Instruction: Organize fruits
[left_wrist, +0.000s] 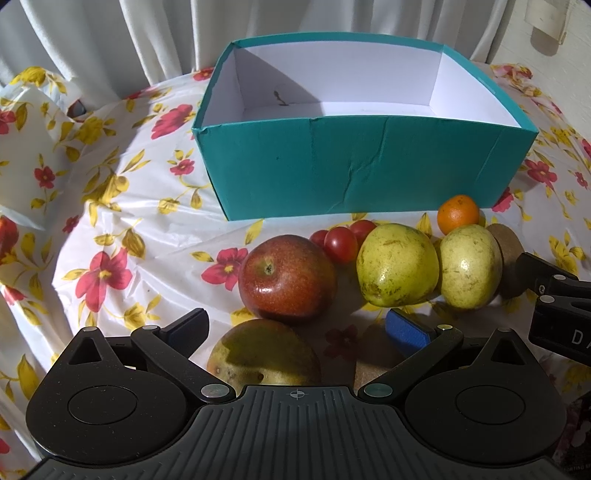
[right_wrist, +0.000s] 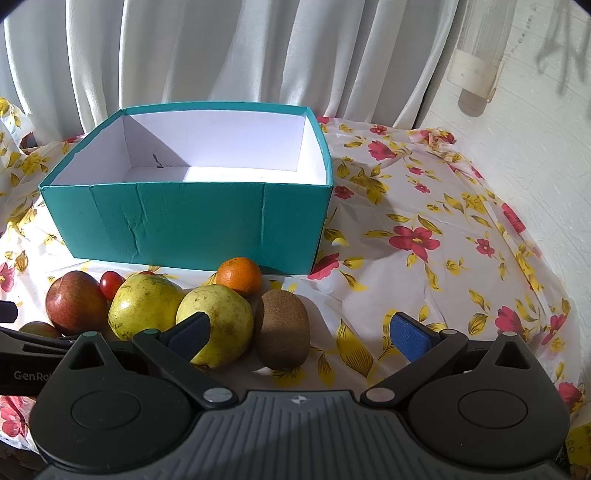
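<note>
A teal box (left_wrist: 332, 173) with a white empty inside stands at the back, also in the right wrist view (right_wrist: 192, 229). In front of it lie a red apple (left_wrist: 287, 278), cherry tomatoes (left_wrist: 341, 242), two yellow-green guavas (left_wrist: 397, 269) (left_wrist: 469, 266), a small orange (left_wrist: 458, 214), a brown kiwi (right_wrist: 282, 328) and a greenish mango (left_wrist: 264, 354). My left gripper (left_wrist: 297, 328) is open, jaws apart over the mango. My right gripper (right_wrist: 299, 332) is open around the kiwi, its left pad (right_wrist: 190, 334) by a guava (right_wrist: 218, 325).
The fruits lie on a white floral tablecloth (left_wrist: 122, 236) over a round table. White curtains (right_wrist: 221, 55) hang behind. A white wall (right_wrist: 535, 166) stands at the right. The right gripper's body (left_wrist: 557, 314) shows at the left view's right edge.
</note>
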